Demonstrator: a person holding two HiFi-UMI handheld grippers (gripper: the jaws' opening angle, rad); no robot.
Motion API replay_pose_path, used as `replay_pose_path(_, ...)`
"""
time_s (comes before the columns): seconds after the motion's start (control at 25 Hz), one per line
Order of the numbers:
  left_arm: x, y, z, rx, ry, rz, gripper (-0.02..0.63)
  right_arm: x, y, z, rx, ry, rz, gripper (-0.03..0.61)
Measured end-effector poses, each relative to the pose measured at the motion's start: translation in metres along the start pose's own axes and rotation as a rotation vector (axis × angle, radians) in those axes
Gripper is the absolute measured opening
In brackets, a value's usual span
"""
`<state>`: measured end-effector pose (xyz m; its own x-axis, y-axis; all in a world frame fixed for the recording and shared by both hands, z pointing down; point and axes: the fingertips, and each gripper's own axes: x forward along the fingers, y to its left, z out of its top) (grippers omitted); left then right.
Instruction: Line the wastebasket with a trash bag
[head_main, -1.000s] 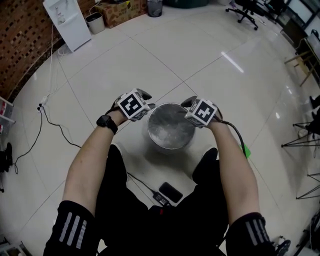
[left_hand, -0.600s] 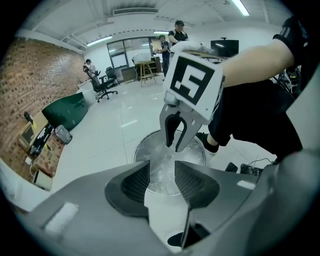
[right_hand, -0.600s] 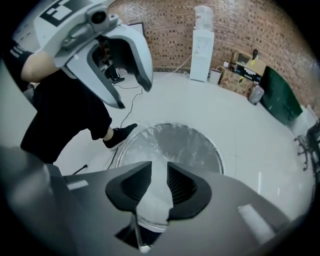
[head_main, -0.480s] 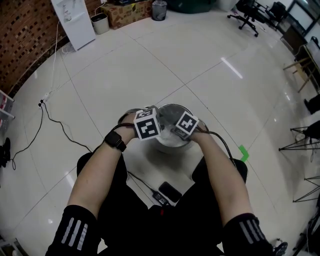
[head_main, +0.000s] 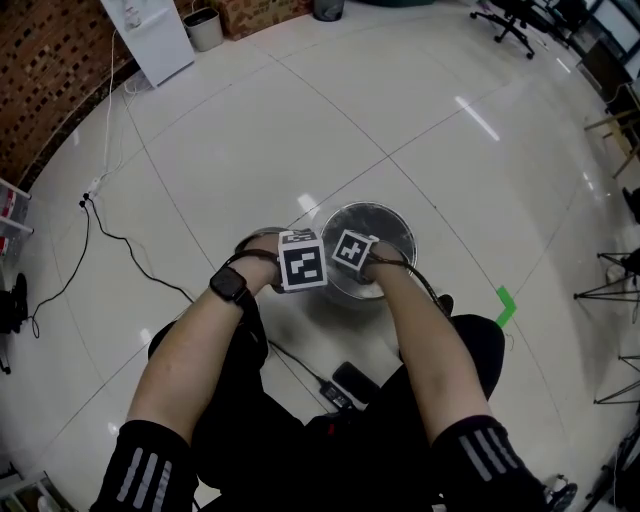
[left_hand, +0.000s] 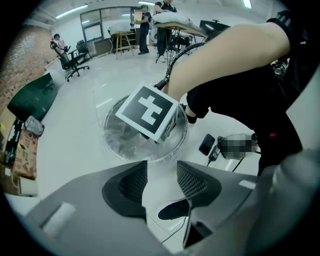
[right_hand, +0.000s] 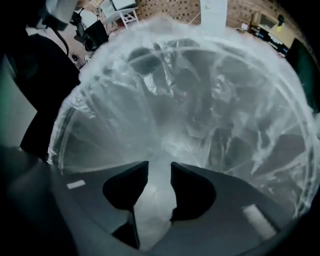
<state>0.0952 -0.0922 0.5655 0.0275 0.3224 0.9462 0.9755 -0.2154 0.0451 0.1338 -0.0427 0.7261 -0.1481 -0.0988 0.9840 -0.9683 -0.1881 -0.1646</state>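
Where the right gripper (right_hand: 160, 172) points down into the round metal wastebasket (head_main: 398, 222), its dark jaws, just now opening, stand narrowly apart with the crinkled clear film of the trash bag (right_hand: 200, 95) between them. The left gripper (left_hand: 162, 170), beside the rim, has also been opening and stands wide, holding nothing. The basket sits on the glossy pale-tiled floor (head_main: 250, 130), with a brick wall (head_main: 40, 90) beyond.
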Motion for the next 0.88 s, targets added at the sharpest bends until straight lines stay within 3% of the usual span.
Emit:
replay_pose_path(0.32, 0.002, 0.014, -0.004, -0.051, -0.034, 0.022, 0.181, 0.039, 0.001, -0.005, 0.048, 0.027, 0.071, 0.181)
replay_pose_path(0.88, 0.064, 0.020, -0.027, -0.145, 0.043, 0.023, 0.235, 0.053, 0.012, 0.009, 0.018, -0.072, 0.133, 0.259)
